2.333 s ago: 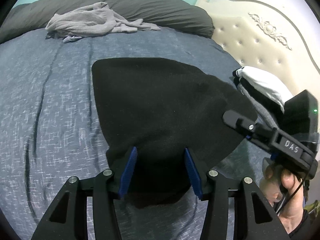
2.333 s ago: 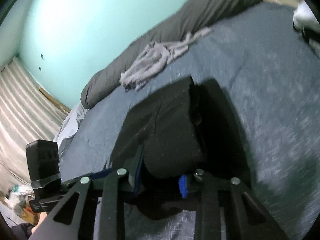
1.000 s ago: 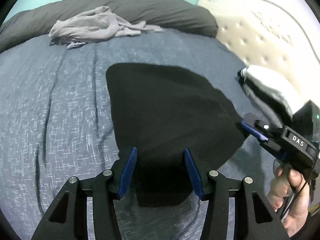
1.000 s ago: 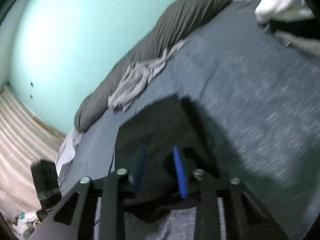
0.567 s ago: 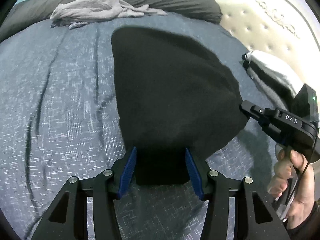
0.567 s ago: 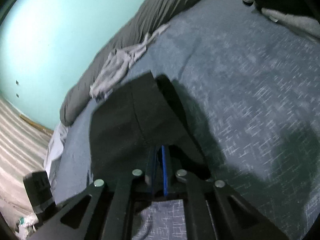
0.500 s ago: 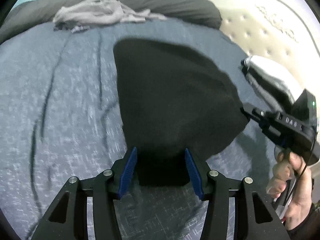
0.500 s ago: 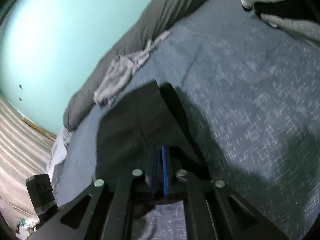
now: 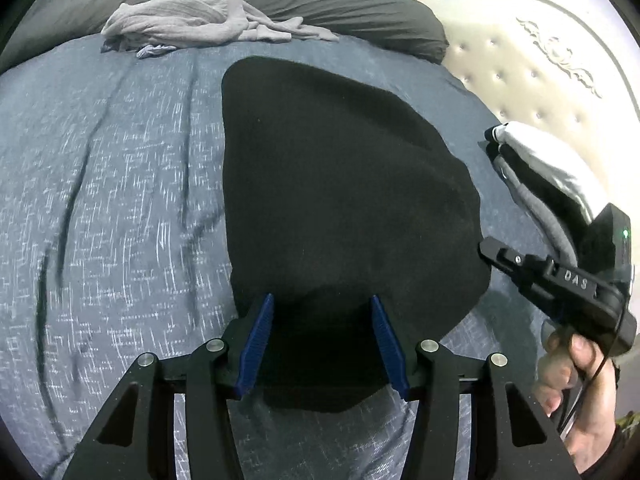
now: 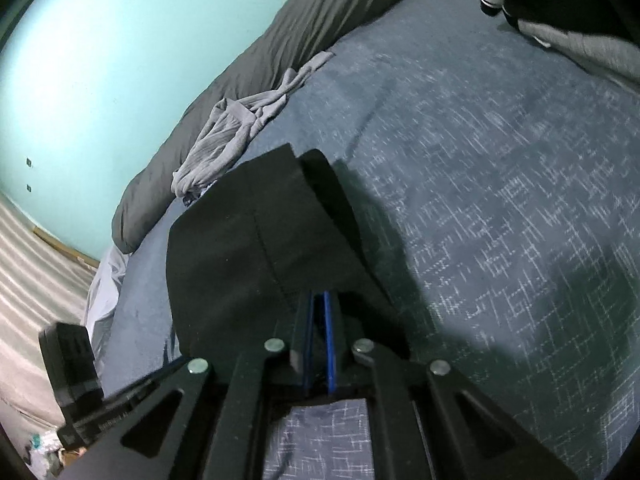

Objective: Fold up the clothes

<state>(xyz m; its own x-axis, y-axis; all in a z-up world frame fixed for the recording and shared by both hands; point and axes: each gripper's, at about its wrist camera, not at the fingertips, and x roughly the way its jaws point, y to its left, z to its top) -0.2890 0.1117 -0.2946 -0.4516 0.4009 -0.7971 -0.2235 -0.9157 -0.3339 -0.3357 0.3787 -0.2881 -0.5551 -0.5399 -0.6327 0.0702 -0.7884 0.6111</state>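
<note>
The black garment [image 9: 344, 200] stretches away from the wide-open left gripper [image 9: 320, 336]; the right gripper [image 10: 318, 336] pinches its near edge.

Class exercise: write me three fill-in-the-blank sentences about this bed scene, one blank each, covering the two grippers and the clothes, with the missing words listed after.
1. The right gripper is ____ on the edge of the black garment.
2. The left gripper has its blue pads spread ____ over the garment.
3. The crumpled shirt lying by the dark pillow is ____ in colour.

Missing words: shut; open; grey
</note>
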